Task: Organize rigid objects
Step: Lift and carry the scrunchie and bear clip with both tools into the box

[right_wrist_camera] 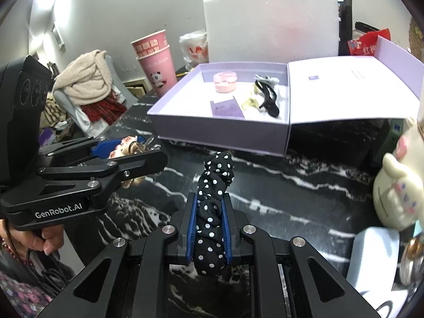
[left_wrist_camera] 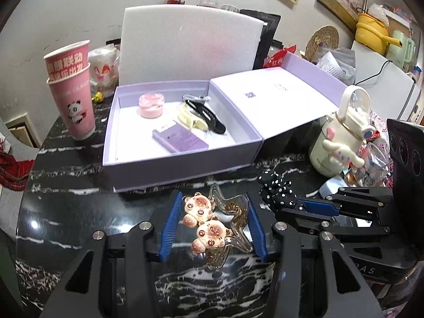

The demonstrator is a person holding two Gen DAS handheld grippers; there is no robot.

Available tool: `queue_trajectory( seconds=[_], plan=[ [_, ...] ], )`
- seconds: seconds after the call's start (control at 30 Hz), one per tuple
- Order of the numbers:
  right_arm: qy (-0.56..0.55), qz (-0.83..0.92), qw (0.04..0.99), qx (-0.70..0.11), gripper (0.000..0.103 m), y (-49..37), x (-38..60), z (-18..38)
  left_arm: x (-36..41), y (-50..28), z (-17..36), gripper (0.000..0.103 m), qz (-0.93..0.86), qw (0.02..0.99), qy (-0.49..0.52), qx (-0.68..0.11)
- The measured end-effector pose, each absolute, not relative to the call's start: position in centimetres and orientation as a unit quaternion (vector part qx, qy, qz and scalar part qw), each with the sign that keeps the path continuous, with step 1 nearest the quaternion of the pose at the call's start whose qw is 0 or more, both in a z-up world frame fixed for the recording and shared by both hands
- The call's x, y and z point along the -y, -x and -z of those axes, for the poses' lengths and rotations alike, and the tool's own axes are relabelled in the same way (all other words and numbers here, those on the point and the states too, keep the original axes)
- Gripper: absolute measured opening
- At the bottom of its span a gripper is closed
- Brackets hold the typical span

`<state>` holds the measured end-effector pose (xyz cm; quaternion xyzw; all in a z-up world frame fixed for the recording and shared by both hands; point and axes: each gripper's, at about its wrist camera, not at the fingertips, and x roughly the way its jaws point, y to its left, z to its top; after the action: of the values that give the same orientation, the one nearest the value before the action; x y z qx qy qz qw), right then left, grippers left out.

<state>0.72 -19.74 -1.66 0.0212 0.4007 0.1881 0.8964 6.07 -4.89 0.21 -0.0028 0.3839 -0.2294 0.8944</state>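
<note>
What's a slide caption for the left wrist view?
Left tool grips a bear hair clip before the open lilac box; right tool holds a polka-dot scrunchie.

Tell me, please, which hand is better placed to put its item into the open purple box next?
Probably the left. The left gripper, holding the bear hair clip, faces the purple box straight ahead. The right gripper, holding the polka-dot scrunchie, sits nearer the lid side.

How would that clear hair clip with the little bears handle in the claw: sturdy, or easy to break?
The hair clip looks like stiff, glossy plastic, so probably slippery against the left claw pads. Its thin wavy prongs and stuck-on bears seem fragile under a hard squeeze. It likely weighs little.
</note>
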Motion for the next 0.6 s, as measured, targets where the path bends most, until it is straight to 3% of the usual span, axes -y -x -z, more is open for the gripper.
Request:
queue_trajectory(
  seconds=[0.6],
  plan=[
    [-0.017,-0.201,0.905,-0.374,0.017,-4.6,20.8,-2.2,5.0,-9.9,-3.4,0.047,0.233,0.907,0.007,-0.35]
  ],
)
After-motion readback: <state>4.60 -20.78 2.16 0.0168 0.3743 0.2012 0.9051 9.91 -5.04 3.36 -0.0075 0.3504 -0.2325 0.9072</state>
